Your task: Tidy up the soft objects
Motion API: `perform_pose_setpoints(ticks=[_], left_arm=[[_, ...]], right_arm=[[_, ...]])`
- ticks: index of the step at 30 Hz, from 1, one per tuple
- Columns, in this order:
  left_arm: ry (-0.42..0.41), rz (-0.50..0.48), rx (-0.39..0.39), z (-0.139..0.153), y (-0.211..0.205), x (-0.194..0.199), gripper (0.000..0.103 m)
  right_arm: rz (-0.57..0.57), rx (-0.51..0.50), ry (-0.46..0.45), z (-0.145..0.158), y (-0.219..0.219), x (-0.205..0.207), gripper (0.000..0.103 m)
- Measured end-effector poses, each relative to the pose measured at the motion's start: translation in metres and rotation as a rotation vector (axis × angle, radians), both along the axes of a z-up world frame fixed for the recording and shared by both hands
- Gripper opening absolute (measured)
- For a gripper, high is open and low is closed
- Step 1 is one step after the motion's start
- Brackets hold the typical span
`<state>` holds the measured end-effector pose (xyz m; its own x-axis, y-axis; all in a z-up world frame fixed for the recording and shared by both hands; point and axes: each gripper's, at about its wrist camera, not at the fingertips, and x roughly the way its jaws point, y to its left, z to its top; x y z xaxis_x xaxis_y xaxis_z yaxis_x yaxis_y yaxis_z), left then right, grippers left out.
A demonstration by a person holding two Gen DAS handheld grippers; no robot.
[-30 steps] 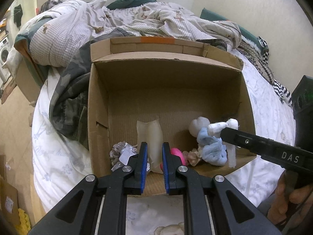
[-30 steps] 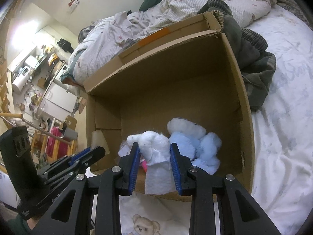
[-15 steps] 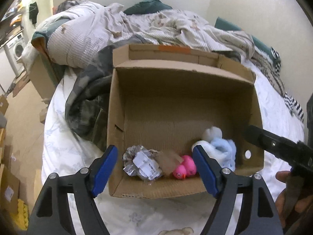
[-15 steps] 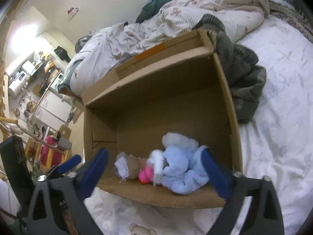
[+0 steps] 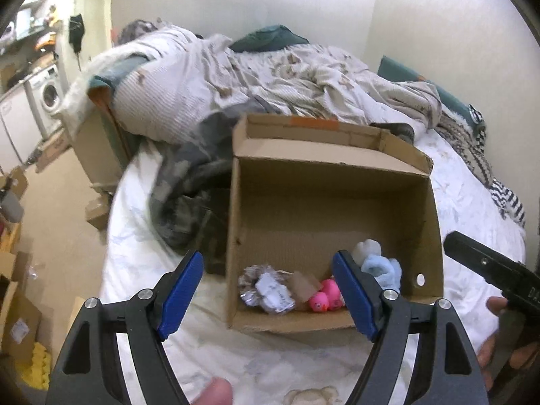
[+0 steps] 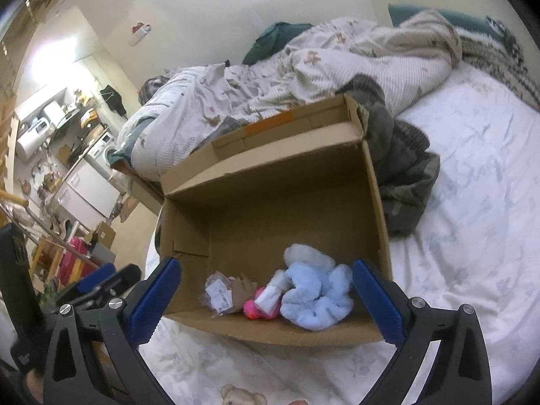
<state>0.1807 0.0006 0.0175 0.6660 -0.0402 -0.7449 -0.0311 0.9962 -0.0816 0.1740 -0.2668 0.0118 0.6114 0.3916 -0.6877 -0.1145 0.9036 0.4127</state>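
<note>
An open cardboard box (image 5: 334, 175) (image 6: 270, 182) sits on the white bed sheet. Along its near wall lie a crinkly packet with a white label (image 5: 266, 288) (image 6: 219, 295), a tan piece (image 5: 303, 285), pink rubber ducks (image 5: 324, 298) (image 6: 256, 308), a white roll (image 6: 273, 292) and a light blue and white plush (image 6: 317, 290) (image 5: 378, 263). My left gripper (image 5: 270, 290) hangs open above the box's near edge, nothing between its blue pads. My right gripper (image 6: 266, 300) is also wide open and empty over the same edge.
A rumpled patterned duvet (image 5: 270, 77) and a dark camouflage blanket (image 5: 189, 189) (image 6: 401, 168) lie behind and beside the box. The right gripper's black body (image 5: 489, 270) and a hand show at the right edge. Cardboard boxes and a washing machine (image 5: 50, 94) stand off the bed to the left.
Both grippers opened and let go: the left dropped the pale tan piece, the right the white roll, into the box. Both then rose and drew back from the box.
</note>
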Motion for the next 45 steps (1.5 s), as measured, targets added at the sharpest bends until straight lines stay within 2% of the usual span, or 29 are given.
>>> perform_pose_setpoints(ticks=[4,9,15,20,22,24,32,45], left_arm=[[-0.015,0.018,0.028,0.012,0.004,-0.014,0.077],[-0.02,0.028,-0.008,0.02,0.012,-0.036,0.077],[-0.025,0.013,-0.009,0.022,0.011,-0.059,0.078],[-0.036,-0.002,0.003,0.016,0.008,-0.072,0.086],[-0.048,-0.004,0.009,0.014,0.006,-0.075,0.092],[-0.066,-0.004,0.013,0.013,0.005,-0.077,0.102],[-0.052,0.01,0.025,0.006,0.007,-0.075,0.102],[-0.043,-0.013,0.017,0.003,0.0,-0.069,0.102]], right_arm=[[0.012,-0.026,-0.023,0.017,0.004,-0.018,0.103],[0.014,-0.056,-0.051,0.028,0.006,-0.04,0.103],[0.009,-0.093,-0.081,0.033,0.007,-0.063,0.103],[0.005,-0.119,-0.091,0.026,0.01,-0.077,0.103],[0.004,-0.125,-0.094,0.021,0.012,-0.08,0.103],[-0.002,-0.136,-0.091,0.015,0.014,-0.082,0.103],[-0.005,-0.171,-0.064,0.002,0.021,-0.075,0.103],[0.003,-0.191,-0.052,-0.002,0.025,-0.075,0.103]])
